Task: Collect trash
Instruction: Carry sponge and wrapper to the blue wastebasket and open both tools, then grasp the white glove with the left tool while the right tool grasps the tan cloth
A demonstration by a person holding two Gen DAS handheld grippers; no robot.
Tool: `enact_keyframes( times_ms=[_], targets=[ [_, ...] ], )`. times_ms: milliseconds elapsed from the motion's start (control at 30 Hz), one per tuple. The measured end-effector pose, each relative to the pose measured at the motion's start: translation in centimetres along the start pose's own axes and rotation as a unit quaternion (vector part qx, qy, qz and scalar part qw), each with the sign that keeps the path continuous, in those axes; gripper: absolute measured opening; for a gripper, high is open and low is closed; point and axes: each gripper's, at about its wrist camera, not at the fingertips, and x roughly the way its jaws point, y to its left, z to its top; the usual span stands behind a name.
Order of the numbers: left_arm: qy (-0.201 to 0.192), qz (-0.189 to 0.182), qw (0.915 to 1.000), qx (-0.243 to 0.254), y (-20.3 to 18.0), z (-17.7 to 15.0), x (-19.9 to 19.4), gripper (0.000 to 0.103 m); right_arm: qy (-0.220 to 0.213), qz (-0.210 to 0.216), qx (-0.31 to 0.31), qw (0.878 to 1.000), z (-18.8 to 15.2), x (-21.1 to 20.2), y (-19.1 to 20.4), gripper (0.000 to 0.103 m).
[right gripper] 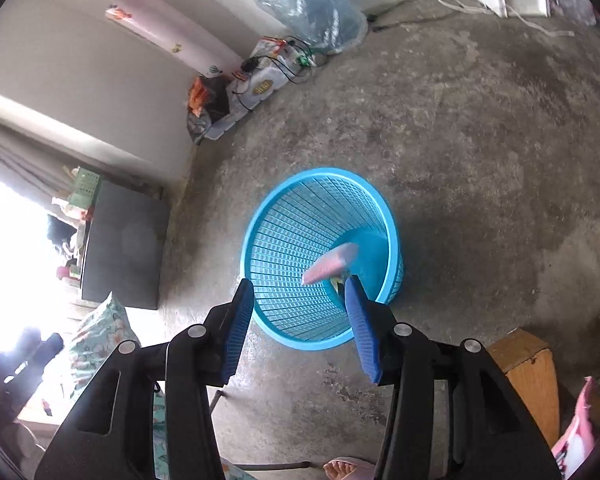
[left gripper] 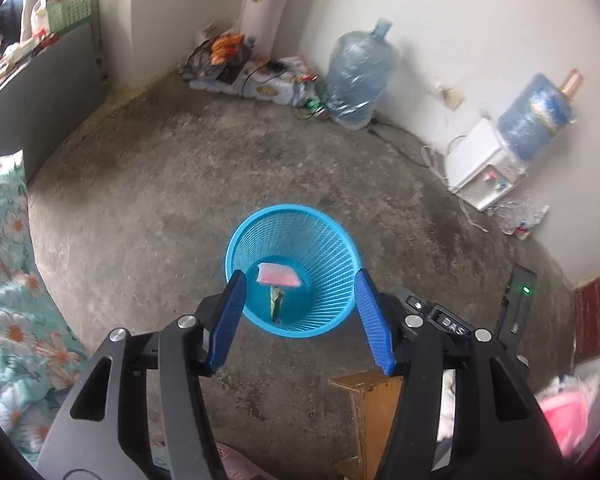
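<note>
Left gripper (left gripper: 298, 286): jaws are set moderately apart, blue ribbed pads (left gripper: 227, 320) bare, nothing clamped or touched; it is held above the blue mesh wastebasket (left gripper: 340, 240), whose opening is framed between the two fingers. Right gripper (right gripper: 300, 292): jaws likewise parted to a middling width, blue pads (right gripper: 236, 332) bare and nothing gripped; it is poised over the same wastebasket (right gripper: 284, 240), seen here from a more oblique angle. Trash, item one: a pink packet (left gripper: 278, 275) (right gripper: 330, 263), blurred, is seen within the mouth of the basket, free of both grippers; whether it rests on the bottom cannot be told. Trash, item two: a small dark and yellowish scrap (left gripper: 276, 304) is lodged low inside the basket, just beneath the pink packet. Wastebasket: upright on a bare concrete floor (left gripper: 180, 200), well apart from the walls. Surroundings: a large plastic-wrapped water bottle (left gripper: 360, 76) against the far wall, a white water dispenser (left gripper: 484, 168) beside it, a wooden stool (left gripper: 364, 396) near the grippers, and floral bedding (left gripper: 8, 260) at the left edge.
</note>
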Motion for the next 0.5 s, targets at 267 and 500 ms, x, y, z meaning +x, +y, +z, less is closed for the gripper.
enact_keyframes(
  times_ms=[267,500],
  targets=[
    [-0.109,-0.013,0.9936,0.026,5.1,-5.1,-18.3,0.061,-0.055,0.056,-0.163,0.983,-3.2,-8.1,10.3,0.082],
    [-0.211,0.043,0.9741,-0.070,13.5,-14.3,-34.3,0.071,-0.030,0.155,-0.300,0.941,-9.1,-13.0,20.2,0.085]
  ],
)
